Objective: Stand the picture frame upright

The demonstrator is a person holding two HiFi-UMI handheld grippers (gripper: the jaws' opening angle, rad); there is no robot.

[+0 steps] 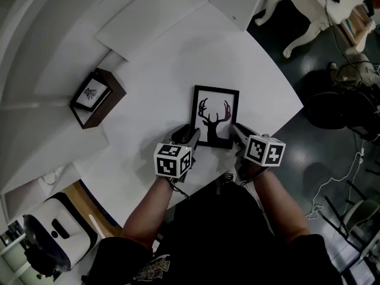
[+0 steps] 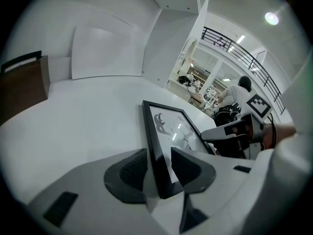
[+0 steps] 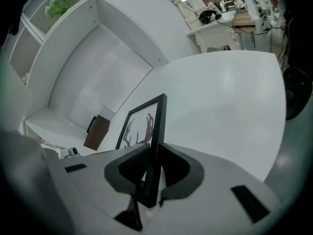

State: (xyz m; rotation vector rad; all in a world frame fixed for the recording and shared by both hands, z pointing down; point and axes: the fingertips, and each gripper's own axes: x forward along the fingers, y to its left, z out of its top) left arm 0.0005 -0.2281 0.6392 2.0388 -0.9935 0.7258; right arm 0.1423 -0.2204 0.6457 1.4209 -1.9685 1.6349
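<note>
A black picture frame with a dark antlered deer print lies on the white table, its short near edge toward me. My left gripper is at the frame's near left corner. In the left gripper view the frame runs edge-on between the left gripper's jaws, which stand open with small gaps on both sides. My right gripper is at the near right corner. In the right gripper view both pads of the right gripper press on the frame's black rim. The right gripper also shows in the left gripper view.
A second small picture in a deep brown box frame stands at the table's left. White panels lean behind the table. The table's right edge drops to a dark floor with cables. A white device sits low at the left.
</note>
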